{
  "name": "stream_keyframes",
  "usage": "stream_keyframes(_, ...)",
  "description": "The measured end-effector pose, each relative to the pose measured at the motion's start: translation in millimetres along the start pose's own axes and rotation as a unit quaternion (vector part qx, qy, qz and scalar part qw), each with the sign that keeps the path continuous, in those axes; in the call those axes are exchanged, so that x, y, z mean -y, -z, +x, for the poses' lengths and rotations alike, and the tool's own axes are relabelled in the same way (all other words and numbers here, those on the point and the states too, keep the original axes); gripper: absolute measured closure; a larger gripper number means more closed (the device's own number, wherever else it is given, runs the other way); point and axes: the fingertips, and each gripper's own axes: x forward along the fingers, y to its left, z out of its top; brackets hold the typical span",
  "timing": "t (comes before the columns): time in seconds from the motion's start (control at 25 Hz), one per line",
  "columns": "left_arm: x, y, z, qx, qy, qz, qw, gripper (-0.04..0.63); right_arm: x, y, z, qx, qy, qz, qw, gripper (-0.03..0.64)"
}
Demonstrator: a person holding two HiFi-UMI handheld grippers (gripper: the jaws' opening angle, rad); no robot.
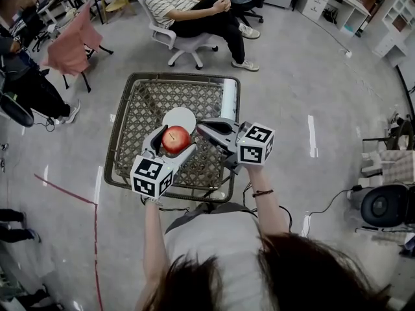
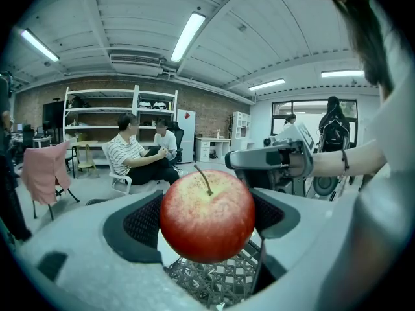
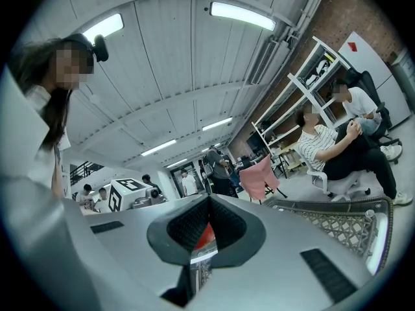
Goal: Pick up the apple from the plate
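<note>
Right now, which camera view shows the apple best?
The left gripper view: the apple fills the centre, clamped between the jaws, stem visible. The head view shows it small, from above, near the plate. The right gripper view shows only a red sliver behind its closed jaws.

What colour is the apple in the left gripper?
The apple is red, yellowish near the stem; left gripper view.

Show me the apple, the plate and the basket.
apple [image 2: 207,219]: left gripper view, middle of its red skin.
plate [image 1: 180,116]: head view, bare white centre.
basket [image 1: 144,115]: head view, bare woven floor left of the plate.
</note>
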Motion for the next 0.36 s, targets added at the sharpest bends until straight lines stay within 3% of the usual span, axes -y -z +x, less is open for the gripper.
stream_keyframes(0.36,-2.1,4.2,1.9,-0.002,-0.002,-0.001,1.0000,0.187,3.9,4.7,-0.1,-0.001,0.001,0.001,1.000,0.607)
